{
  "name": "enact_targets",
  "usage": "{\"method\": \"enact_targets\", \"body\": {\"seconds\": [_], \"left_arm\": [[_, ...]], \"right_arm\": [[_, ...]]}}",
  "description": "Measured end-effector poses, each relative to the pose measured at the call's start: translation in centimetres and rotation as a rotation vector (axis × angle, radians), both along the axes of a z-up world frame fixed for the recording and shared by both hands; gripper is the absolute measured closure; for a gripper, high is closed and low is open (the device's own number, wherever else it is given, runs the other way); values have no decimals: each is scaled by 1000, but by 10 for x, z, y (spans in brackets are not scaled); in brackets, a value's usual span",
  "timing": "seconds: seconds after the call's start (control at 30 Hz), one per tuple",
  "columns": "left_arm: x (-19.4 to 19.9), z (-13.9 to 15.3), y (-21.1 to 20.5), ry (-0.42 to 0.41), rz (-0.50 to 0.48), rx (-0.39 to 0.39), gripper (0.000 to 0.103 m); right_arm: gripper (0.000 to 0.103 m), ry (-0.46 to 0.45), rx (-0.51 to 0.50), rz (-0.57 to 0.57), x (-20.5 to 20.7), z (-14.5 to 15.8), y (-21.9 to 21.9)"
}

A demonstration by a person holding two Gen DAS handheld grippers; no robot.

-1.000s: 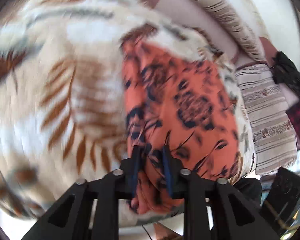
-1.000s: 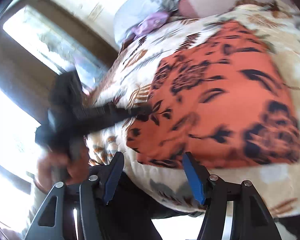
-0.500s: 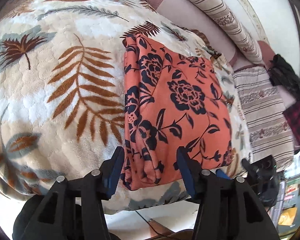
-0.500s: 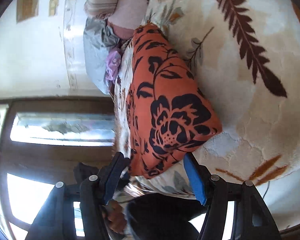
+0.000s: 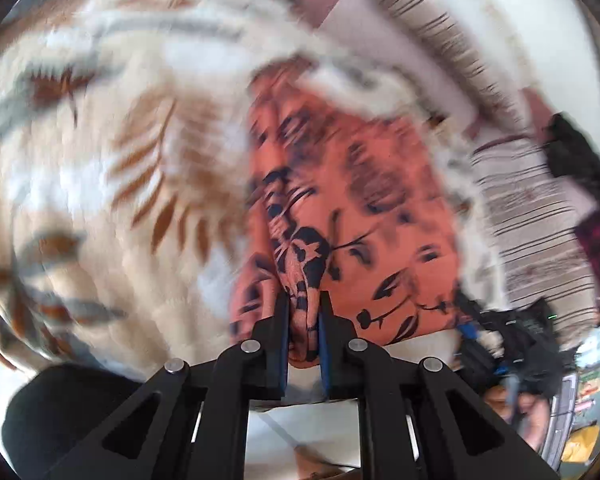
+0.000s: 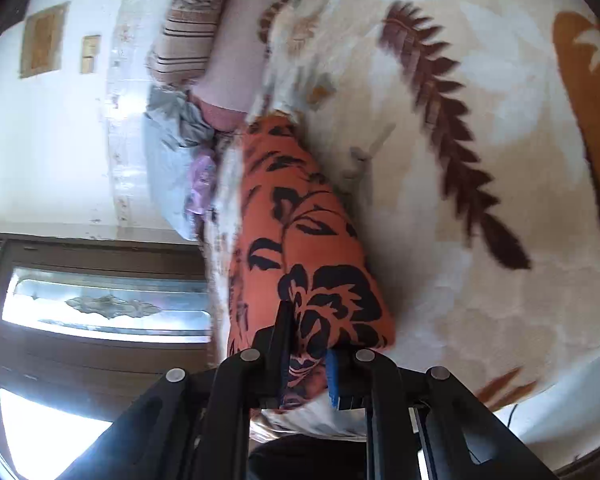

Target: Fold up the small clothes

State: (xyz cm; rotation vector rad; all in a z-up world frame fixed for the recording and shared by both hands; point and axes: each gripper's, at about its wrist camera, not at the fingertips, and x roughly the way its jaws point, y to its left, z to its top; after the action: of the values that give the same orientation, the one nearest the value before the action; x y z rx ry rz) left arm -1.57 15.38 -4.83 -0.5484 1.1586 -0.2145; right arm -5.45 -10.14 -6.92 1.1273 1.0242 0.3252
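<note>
Left gripper [image 5: 303, 312]: jaws pinched on near edge of orange floral garment [image 5: 356, 216], which lies on the leaf-print blanket [image 5: 100, 168], already folded into a rough rectangle. View blurred. Right gripper [image 6: 309, 340]: closed on the garment's other near corner [image 6: 300, 248]. Judgement: part folded; at least one more fold left, both near corners gripped for it. Striped pillow [image 5: 532, 208] to the right, well apart.

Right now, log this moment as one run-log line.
left gripper: shut on orange floral garment | right gripper: shut on garment's near edge | garment: on leaf-print blanket
</note>
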Motion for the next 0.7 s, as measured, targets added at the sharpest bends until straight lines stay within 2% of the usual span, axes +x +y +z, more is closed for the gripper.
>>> {"method": "enact_targets", "body": {"seconds": [0.03, 0.07, 0.1, 0.13, 0.17, 0.23, 0.3, 0.37, 0.4, 0.63, 0.67, 0.7], "left_arm": [[4, -16, 4, 25, 17, -42, 89], [4, -14, 8, 20, 26, -63, 88], [4, -6, 8, 12, 15, -63, 88], [4, 3, 6, -4, -3, -33, 82], [4, 9, 5, -12, -16, 5, 67], [6, 22, 7, -31, -19, 60, 46], [6, 37, 17, -84, 13, 19, 45], [14, 47, 22, -114, 38, -16, 36], [24, 49, 24, -124, 38, -15, 35], [114, 25, 22, -55, 53, -24, 38], [119, 23, 20, -58, 49, -27, 64], [129, 18, 16, -45, 25, 10, 89]], "right_arm": [[85, 52, 19, 22, 2, -15, 1], [84, 75, 78, 23, 1, -27, 0], [83, 70, 112, 10, -2, -31, -3], [81, 56, 112, 9, -3, -30, -5], [79, 45, 100, 17, -2, -27, -6], [78, 46, 92, 38, -1, -24, -6], [74, 41, 77, 56, 0, -18, -3], [71, 32, 57, 84, -3, -13, -2], [69, 27, 44, 101, -7, -9, -2], [69, -60, -85, 213, -27, 28, -4], [69, -74, -109, 218, -28, 33, -6], [69, -83, -130, 221, -28, 36, -8]]}}
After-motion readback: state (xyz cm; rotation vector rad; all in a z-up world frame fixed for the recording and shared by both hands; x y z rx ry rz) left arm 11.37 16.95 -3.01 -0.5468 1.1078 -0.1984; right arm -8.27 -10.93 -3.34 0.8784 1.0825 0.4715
